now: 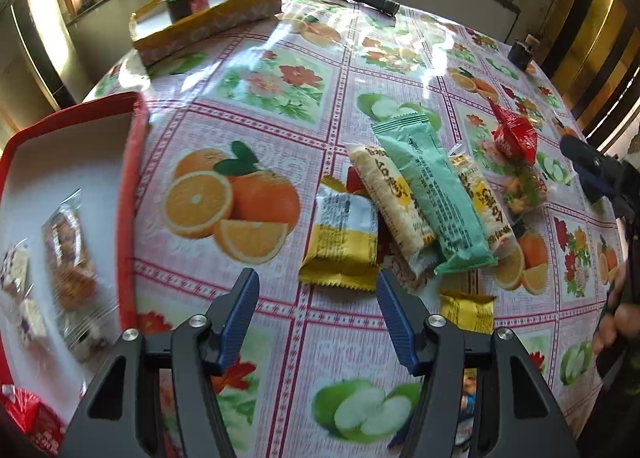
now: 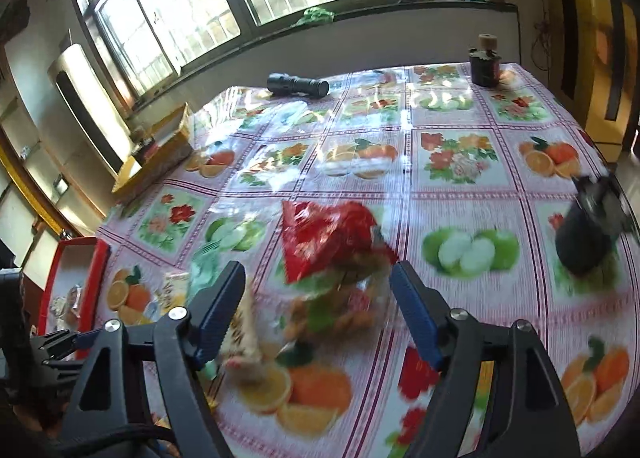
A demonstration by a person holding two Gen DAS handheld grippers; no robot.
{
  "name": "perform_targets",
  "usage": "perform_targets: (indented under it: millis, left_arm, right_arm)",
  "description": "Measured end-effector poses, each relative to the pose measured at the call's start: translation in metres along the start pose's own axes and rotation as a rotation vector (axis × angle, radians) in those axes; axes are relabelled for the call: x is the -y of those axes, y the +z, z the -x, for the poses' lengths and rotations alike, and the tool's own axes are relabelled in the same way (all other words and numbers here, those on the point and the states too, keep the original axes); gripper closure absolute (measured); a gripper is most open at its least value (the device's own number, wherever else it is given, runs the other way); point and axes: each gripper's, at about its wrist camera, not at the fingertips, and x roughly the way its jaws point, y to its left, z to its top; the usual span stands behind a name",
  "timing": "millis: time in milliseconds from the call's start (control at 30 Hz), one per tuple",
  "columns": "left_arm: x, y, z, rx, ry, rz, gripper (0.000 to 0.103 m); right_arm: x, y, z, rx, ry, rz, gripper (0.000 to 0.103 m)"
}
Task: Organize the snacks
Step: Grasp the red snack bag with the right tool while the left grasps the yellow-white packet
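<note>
— Where's your left tool right now?

— My left tool [image 1: 316, 290] is spread wide, gripping nothing, hovering low over the tabletop [image 1: 280, 106]. Just ahead of its tips lies the yellow packet [image 1: 342, 242], flat, its crimped ends facing toward me and away from me.

— And the long ones?

— Right beside it, the mint-green bar [image 1: 434, 194] rests on top of two pale rice-cracker sticks [image 1: 390, 198]. All three run the same way: long axes slanting from far-left to near-right, near ends pointing toward my right-hand finger. A second small yellow packet [image 1: 468, 310] sits just beyond that finger.

— The red tray?

— The red tray [image 1: 134, 162] is on my left, well apart from the pile, with a few clear-wrapped snacks [image 1: 68, 254] already lying in it.

— Right tool?

— My right tool [image 2: 318, 286] is released too, fingers wide apart. Between them sits the red-topped bag [image 2: 332, 254], clear at the bottom with orange pieces inside, red end pointing away from me. The picture is blurred, so I can't tell whether the fingers touch it.

— Anything else out there?

— A black flashlight [image 2: 298, 85] lies crosswise at the far edge, and a yellow box [image 1: 204, 18] stands at the far-left corner.
</note>
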Motion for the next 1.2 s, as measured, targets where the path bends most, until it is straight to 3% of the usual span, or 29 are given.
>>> perform_targets:
  millis: [233, 600, 667, 733, 767, 1067, 1200]
  left_arm:
    - [0.008, 0.012, -0.021, -0.031, 0.003, -0.014, 0.042]
    - [0.019, 0.014, -0.028, 0.005, 0.034, -0.065, 0.044]
    - [0.021, 0.014, -0.029, 0.015, 0.042, -0.077, 0.044]
    - [0.022, 0.014, -0.03, 0.027, 0.054, -0.086, 0.053]
    - [0.022, 0.014, -0.03, 0.032, 0.049, -0.088, 0.064]
    - [0.017, 0.011, -0.022, 0.038, 0.01, -0.071, 0.065]
    - [0.008, 0.006, -0.011, 0.057, 0.006, -0.042, 0.065]
  right_arm:
    - [0.002, 0.017, -0.04, -0.064, 0.008, 0.058, 0.024]
    - [0.009, 0.022, -0.077, -0.125, -0.031, 0.087, 0.024]
    - [0.009, 0.021, -0.079, -0.124, -0.033, 0.091, 0.024]
    - [0.008, 0.019, -0.081, -0.123, -0.036, 0.099, 0.025]
    - [0.008, 0.018, -0.081, -0.121, -0.037, 0.102, 0.027]
    - [0.009, 0.016, -0.073, -0.105, -0.038, 0.098, 0.041]
    - [0.006, 0.014, -0.054, -0.073, -0.018, 0.092, 0.041]
